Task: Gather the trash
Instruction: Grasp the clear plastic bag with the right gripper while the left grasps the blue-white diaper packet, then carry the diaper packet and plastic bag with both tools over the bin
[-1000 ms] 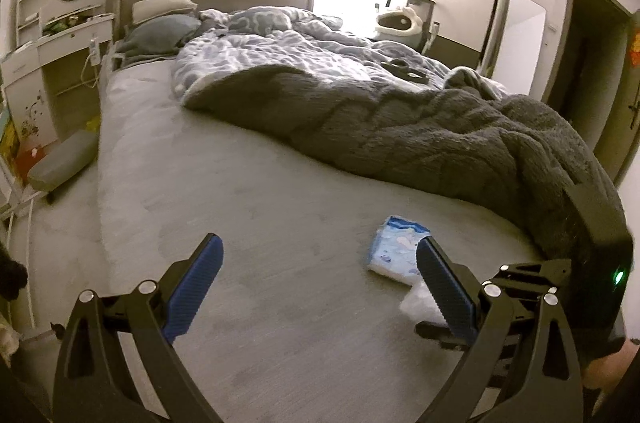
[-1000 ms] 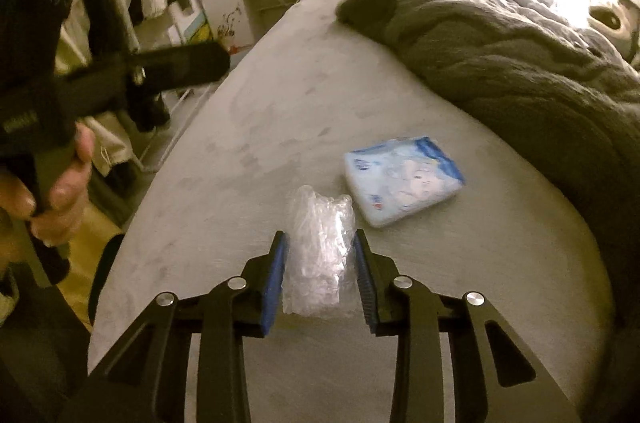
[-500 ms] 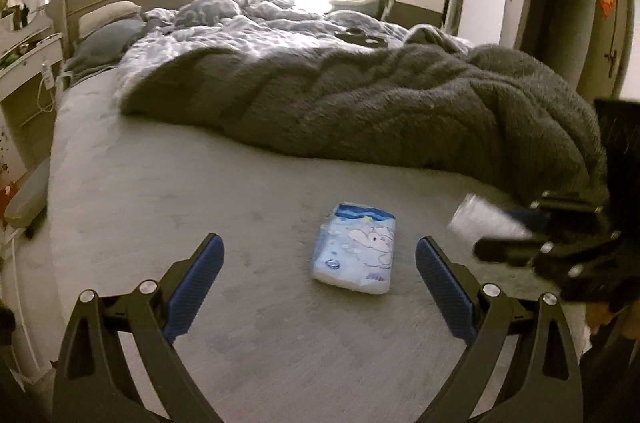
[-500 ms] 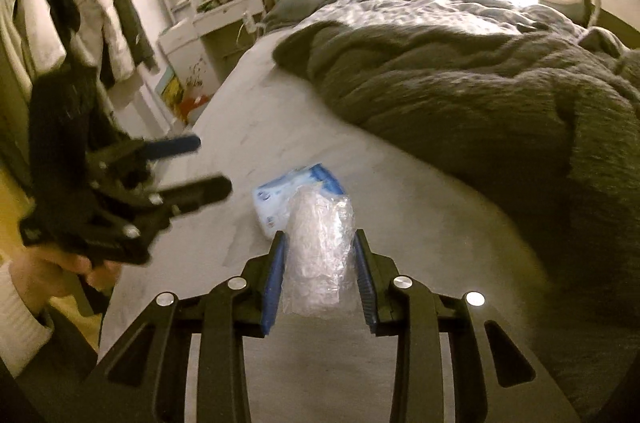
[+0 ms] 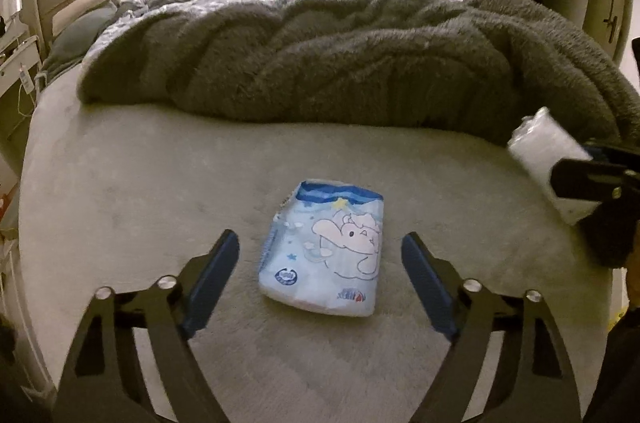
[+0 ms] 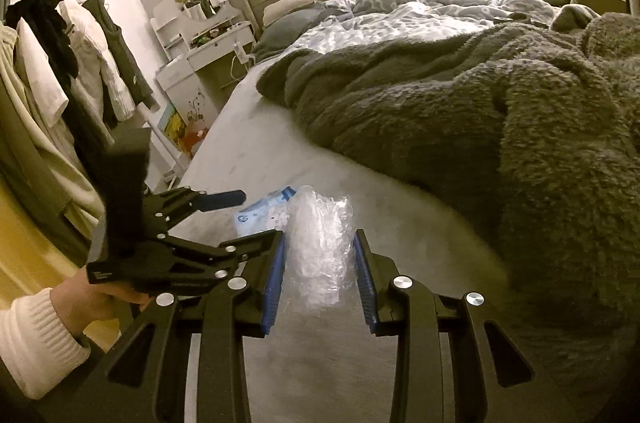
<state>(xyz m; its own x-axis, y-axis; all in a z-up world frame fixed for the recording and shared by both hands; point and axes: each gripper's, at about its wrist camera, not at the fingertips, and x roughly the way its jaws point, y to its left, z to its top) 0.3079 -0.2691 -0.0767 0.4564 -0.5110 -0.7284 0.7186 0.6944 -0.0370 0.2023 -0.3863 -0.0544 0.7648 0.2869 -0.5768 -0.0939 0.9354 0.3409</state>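
Your left gripper [image 5: 320, 255], fingers narrowing around the untouched blue packet [image 5: 322, 253] on the bed [image 5: 120, 183], nears it; your right gripper [image 6: 319, 265] has the plastic wrap [image 6: 318, 247] clamped.

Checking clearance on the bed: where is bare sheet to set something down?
Bare sheet lies left of the blue pack, up to the grey blanket, and right of it. Crowded: around the pack, framed by the left gripper.

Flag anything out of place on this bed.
A blue tissue pack lies loose on the bare sheet beside the rumpled grey blanket. The right gripper holds crumpled clear plastic.
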